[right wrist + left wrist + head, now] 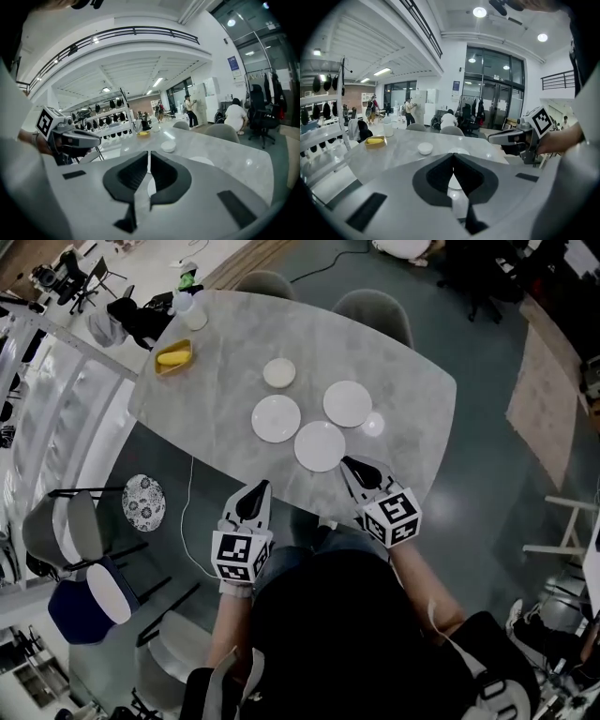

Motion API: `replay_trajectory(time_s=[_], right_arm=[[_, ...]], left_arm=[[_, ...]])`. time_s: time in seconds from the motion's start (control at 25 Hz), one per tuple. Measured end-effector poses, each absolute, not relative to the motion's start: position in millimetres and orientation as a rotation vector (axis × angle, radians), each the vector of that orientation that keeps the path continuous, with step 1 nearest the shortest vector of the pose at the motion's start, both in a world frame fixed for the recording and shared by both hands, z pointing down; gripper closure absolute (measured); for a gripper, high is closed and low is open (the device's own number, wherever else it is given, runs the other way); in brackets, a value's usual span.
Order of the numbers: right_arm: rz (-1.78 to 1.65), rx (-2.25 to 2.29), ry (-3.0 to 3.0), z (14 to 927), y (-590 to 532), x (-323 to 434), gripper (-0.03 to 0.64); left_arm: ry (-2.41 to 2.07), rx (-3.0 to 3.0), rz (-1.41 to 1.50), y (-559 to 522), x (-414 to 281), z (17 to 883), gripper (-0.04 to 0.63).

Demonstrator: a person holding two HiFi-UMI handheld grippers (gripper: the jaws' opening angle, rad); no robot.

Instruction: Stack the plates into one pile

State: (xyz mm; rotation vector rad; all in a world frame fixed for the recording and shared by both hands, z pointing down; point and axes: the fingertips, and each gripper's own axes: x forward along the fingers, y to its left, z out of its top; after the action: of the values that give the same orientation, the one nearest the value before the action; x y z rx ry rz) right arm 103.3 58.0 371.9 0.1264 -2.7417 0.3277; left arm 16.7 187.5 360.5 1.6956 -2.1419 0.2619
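Both tools hover at the near edge of the grey marble table (412, 381): the left gripper (257, 487) has its jaws pressed together on nothing, and the right gripper (348, 463) is likewise closed and empty, its tip just beside the nearest plate (320, 446). Four white pieces lie apart and unstacked: that nearest plate, a second plate (277, 418) to its left, a third plate (348, 403) behind, and a small dish (278, 372) farthest out. A yellow tray (174, 357) sits well apart at the far left corner.
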Motion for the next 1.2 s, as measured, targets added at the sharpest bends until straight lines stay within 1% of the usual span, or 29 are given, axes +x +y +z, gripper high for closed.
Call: replay_trajectory(time_s=[0.44, 1.2], right_arm=[[0.425, 0.248, -2.619, 421, 15, 116, 0.597], [0.601, 0.597, -2.394, 496, -3, 88, 0.597]], left_arm=[[-1.916, 1.752, 0.394, 127, 13, 411, 0.588], [-1.371, 1.975, 0.638, 82, -18, 505, 0.588]])
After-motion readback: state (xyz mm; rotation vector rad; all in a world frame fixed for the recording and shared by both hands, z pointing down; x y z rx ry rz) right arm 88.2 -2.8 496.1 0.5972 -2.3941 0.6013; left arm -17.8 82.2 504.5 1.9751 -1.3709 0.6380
